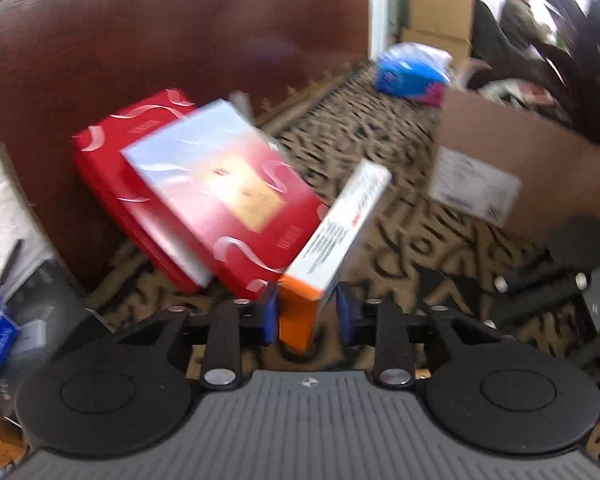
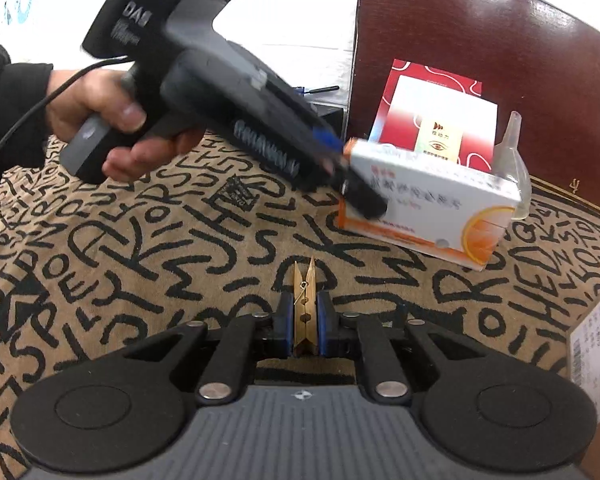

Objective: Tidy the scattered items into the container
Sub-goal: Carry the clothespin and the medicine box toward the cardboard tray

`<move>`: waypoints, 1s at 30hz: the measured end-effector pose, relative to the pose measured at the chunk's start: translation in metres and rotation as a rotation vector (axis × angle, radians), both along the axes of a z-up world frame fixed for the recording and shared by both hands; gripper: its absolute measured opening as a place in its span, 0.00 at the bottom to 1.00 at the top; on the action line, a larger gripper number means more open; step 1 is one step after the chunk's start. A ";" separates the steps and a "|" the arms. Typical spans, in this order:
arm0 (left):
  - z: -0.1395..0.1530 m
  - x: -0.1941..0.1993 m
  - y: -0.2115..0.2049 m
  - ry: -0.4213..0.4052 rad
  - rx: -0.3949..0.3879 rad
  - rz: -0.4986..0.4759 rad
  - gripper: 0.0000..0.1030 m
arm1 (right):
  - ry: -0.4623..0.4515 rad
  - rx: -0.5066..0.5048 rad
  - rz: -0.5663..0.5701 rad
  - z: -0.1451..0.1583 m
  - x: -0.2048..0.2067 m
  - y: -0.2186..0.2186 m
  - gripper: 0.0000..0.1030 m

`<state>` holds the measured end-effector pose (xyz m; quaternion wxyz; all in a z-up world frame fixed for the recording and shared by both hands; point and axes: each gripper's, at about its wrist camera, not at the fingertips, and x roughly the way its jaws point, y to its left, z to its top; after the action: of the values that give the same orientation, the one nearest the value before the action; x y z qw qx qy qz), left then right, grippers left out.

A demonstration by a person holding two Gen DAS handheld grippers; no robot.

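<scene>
My left gripper (image 1: 306, 312) is shut on a white and orange medicine box (image 1: 336, 236), held tilted above the patterned cloth; the box also shows in the right wrist view (image 2: 432, 208), with the left gripper (image 2: 340, 176) clamped on its left end. My right gripper (image 2: 305, 320) is shut on a wooden clothespin (image 2: 305, 304), its tips pointing forward. A red box (image 1: 204, 192) leans against a brown chair back (image 1: 140, 40), also seen in the right wrist view (image 2: 428, 120). A cardboard box (image 1: 532, 172) stands at the right.
A clear plastic funnel-like piece (image 2: 510, 152) stands behind the medicine box. A blue packet (image 1: 408, 72) lies far back on the letter-patterned cloth (image 2: 140, 240). The cardboard box's labelled edge (image 2: 596, 352) is at the right. Clutter sits at the far left (image 1: 4, 340).
</scene>
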<state>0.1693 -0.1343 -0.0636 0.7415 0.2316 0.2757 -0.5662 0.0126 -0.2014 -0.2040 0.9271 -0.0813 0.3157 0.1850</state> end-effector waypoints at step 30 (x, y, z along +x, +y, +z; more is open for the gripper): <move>0.032 -0.037 0.046 -0.078 -0.218 0.351 0.19 | -0.045 -0.018 -0.029 0.015 -0.028 0.008 0.11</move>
<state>0.1327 -0.0886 -0.0321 0.8595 0.1201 0.2200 -0.4454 -0.0154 -0.1935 -0.1892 0.9358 -0.0894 0.2975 0.1669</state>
